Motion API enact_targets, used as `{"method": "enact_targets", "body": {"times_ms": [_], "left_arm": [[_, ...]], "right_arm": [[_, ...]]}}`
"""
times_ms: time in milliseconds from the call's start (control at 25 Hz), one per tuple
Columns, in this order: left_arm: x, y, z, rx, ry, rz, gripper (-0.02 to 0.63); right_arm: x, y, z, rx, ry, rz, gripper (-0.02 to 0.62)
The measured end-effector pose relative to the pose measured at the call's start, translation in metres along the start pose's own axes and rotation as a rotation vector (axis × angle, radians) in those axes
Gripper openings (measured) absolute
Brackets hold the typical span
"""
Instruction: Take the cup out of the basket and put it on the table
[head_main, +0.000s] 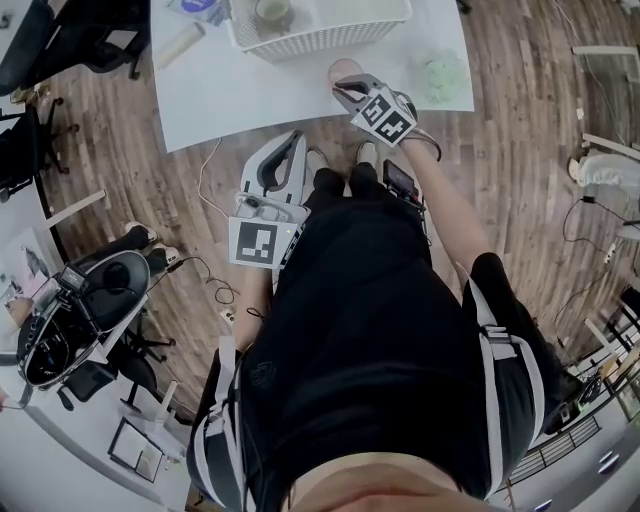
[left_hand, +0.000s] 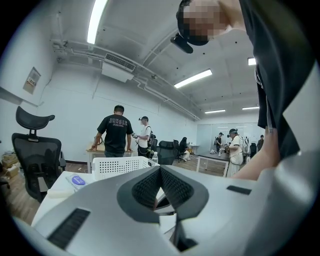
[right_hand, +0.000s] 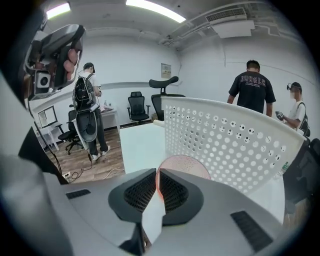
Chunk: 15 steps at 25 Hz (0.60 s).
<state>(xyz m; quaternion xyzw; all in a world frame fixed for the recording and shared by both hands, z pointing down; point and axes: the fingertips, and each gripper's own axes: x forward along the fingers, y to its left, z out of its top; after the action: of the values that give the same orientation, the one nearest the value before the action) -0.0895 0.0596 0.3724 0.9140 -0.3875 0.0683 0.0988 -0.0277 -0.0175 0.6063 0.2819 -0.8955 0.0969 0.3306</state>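
Between the jaws of the right gripper (right_hand: 158, 176) sits the thin wall of a pink cup (right_hand: 187, 165); the jaws are clamped tight on it, and the cup's round body shows just past the fingertips. Immediately beyond the cup and to the right of these jaws stands the perforated wall of the white basket (right_hand: 235, 140), so the cup is outside the basket, just beside its front. Below and left of the jaws lies the white table (right_hand: 142, 145). Whether the cup touches the tabletop cannot be told. In the head view the cup hangs over the table's near edge. The left gripper (left_hand: 160, 172) has its jaws pressed together with nothing between them. The basket is well ahead of its tips, slightly to their left.
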Motion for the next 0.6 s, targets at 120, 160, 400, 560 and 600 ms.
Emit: {"method": "enact_targets", "body": {"times_ms": [120, 160, 400, 560, 600], "left_arm": [[0.0, 0.001, -0.002, 0.001, -0.011, -0.006, 0.018], [-0.001, 0.0, -0.004, 0.002, -0.011, -0.013, 0.018], [0.0, 0.003, -0.008, -0.009, -0.006, -0.015, 0.018], [0.0, 0.003, -0.009, -0.014, -0.011, -0.006, 0.018], [0.0, 0.003, -0.01, -0.015, -0.004, -0.003, 0.018]], "right_arm": [[0.006, 0.002, -0.006, -0.007, 0.012, 0.004, 0.037], [0.007, 0.002, -0.008, -0.005, 0.017, 0.007, 0.037], [0.017, 0.006, -0.017, -0.001, 0.047, 0.021, 0.037], [0.019, 0.008, -0.018, -0.02, 0.06, 0.015, 0.037], [0.02, 0.008, -0.017, -0.018, 0.057, 0.014, 0.037]]}}
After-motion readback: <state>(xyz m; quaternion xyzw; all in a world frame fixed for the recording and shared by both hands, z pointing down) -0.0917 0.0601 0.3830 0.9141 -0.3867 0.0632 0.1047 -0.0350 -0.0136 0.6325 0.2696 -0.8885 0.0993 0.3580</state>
